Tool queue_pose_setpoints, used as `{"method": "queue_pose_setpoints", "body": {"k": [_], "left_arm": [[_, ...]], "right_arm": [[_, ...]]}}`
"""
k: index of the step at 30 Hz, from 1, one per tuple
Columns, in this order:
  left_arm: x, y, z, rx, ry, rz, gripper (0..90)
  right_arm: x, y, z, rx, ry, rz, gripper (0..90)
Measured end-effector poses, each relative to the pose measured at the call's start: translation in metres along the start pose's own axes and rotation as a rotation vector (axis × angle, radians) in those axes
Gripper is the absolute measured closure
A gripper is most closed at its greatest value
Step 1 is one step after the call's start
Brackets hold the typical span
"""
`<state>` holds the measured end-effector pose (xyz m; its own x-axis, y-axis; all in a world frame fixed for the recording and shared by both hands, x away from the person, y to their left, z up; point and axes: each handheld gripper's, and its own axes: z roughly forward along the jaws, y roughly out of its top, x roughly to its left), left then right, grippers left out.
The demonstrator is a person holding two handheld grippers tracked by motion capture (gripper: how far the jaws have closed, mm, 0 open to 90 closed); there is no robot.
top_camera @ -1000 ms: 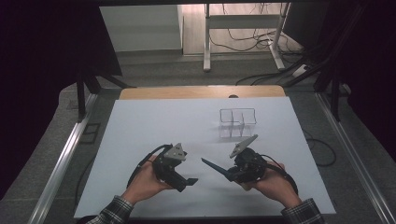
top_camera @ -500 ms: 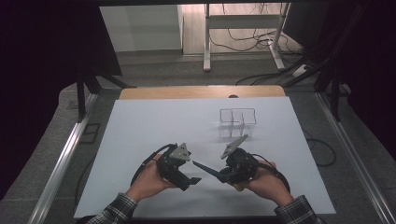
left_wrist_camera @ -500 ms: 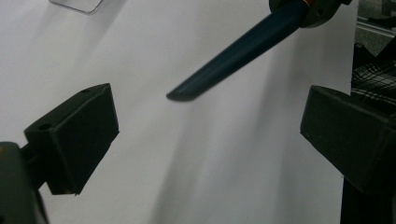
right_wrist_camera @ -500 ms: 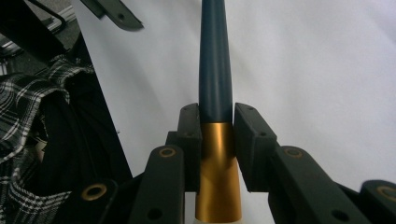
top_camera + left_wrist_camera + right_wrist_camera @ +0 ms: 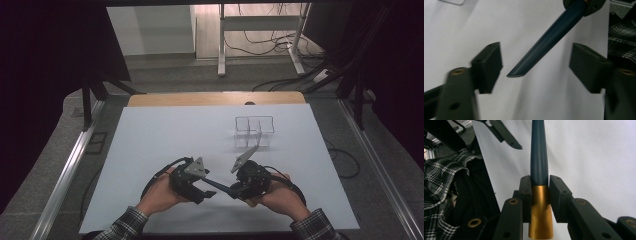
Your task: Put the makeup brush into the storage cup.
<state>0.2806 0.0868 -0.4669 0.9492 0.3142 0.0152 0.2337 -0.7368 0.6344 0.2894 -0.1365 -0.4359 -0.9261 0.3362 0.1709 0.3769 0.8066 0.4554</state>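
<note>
High view, left gripper (image 5: 204, 189): it is low on the white surface (image 5: 165, 135), held in the person's left hand (image 5: 159, 195). It points to the right.
High view, right gripper (image 5: 232, 189): it is just beside the left one, held in the person's right hand (image 5: 276, 196). It points to the left.
High view, pen (image 5: 216, 184): a thin dark stick runs from the right gripper toward the left gripper. It sits between the two.
High view, clear box (image 5: 254, 131): a see-through holder stands farther back on the surface, well apart from the hands.
High view, sleeves: both are checked and come in from the bottom edge.

Left gripper view, fingers (image 5: 487, 65): they are spread wide and grasp nothing.
Left gripper view, pen (image 5: 546, 41): the dark blue stick comes down from the top right. Its flat end hangs in the gap between the two fingers, nearer the left one. It touches neither finger.
Left gripper view, surface (image 5: 529, 100): plain white under the pen.

Right gripper view, fingers (image 5: 557, 196): they are clenched on the pen from both sides.
Right gripper view, pen (image 5: 539, 170): the fingers pinch it right where the gold part meets the dark blue part. The blue part points up and away.
Right gripper view, left gripper (image 5: 504, 135): one dark finger of it shows at the top left, near the pen's far end.
Right gripper view, sleeve (image 5: 446, 182): black and white checks on the left side.
</note>
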Motion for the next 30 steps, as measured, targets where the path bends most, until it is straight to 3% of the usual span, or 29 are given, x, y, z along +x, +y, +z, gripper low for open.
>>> {"method": "queue_pose_setpoints", "body": {"k": [6, 14, 20, 23, 24, 25, 26, 27, 28, 29, 30], "left_arm": [[-0.004, -0.001, 0.002, 0.024, 0.025, 0.043, 40.7], [-0.009, 0.001, 0.005, 0.03, 0.033, 0.08, 44.9], [-0.012, 0.001, 0.006, 0.061, 0.01, 0.128, 57.1], [-0.014, 0.001, 0.008, 0.105, -0.039, 0.16, 66.6], [-0.016, 0.001, 0.009, 0.105, -0.084, 0.165, 73.3], [-0.017, 0.003, 0.009, 0.096, -0.086, 0.15, 78.3], [-0.017, 0.005, 0.008, 0.108, -0.078, 0.145, 78.5], [-0.017, 0.005, 0.007, 0.106, -0.077, 0.141, 78.5], [-0.014, 0.005, 0.006, 0.092, -0.08, 0.117, 78.4], [-0.011, 0.003, 0.005, 0.08, -0.103, 0.085, 78.5], [-0.01, 0.002, 0.004, 0.074, -0.094, 0.073, 78.4]], "right_arm": [[0.002, 0.001, 0.002, 0.013, 0.01, -0.006, 72.5], [0.005, 0.002, 0.007, 0.03, 0.026, -0.018, 72.5], [0.007, 0.004, 0.01, 0.031, 0.025, -0.035, 72.4], [0.007, 0.003, 0.009, 0.022, 0.018, -0.055, 70.4], [0.007, 0.002, 0.008, 0.003, -0.008, -0.067, 66.0], [0.007, 0.002, 0.006, -0.026, -0.052, -0.067, 60.5], [0.005, 0.001, 0.005, -0.04, -0.055, -0.07, 55.3], [0.002, 0.001, 0.005, -0.047, -0.046, -0.065, 43.2], [0.001, 0.0, 0.006, -0.058, -0.073, -0.068, 33.5], [0.001, -0.002, 0.007, -0.065, -0.103, -0.07, 29.8], [0.0, -0.003, 0.007, -0.062, -0.111, -0.078, 26.7]]}}
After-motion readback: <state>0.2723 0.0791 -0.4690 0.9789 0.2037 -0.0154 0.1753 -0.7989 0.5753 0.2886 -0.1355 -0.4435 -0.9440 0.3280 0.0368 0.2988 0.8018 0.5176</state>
